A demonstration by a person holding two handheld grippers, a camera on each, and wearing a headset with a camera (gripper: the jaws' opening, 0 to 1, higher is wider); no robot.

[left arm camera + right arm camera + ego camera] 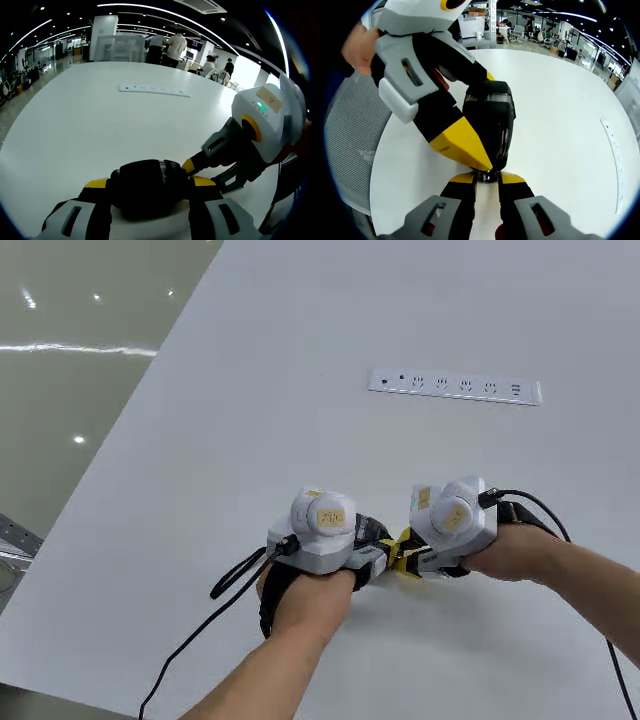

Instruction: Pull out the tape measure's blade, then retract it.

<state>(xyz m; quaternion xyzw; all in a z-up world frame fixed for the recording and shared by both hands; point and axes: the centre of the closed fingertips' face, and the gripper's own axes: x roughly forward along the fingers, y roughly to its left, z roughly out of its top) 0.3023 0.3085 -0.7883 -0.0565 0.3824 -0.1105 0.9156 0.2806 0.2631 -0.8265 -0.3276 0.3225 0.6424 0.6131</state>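
A black tape measure (147, 187) sits clamped between the yellow-tipped jaws of my left gripper (150, 182), just above the white table. In the right gripper view its case (490, 125) faces me, with the small metal blade tip (487, 175) pinched between the nearly closed jaws of my right gripper (487, 177). No length of blade shows outside the case. In the head view the left gripper (372, 556) and right gripper (412, 560) meet nose to nose at the table's near middle, with the tape measure (378, 533) between them.
A white power strip (455, 386) lies flat at the far side of the table (300, 420). Black cables trail from both grippers toward the near edge. The table's left edge drops to a shiny floor. People stand far behind the table.
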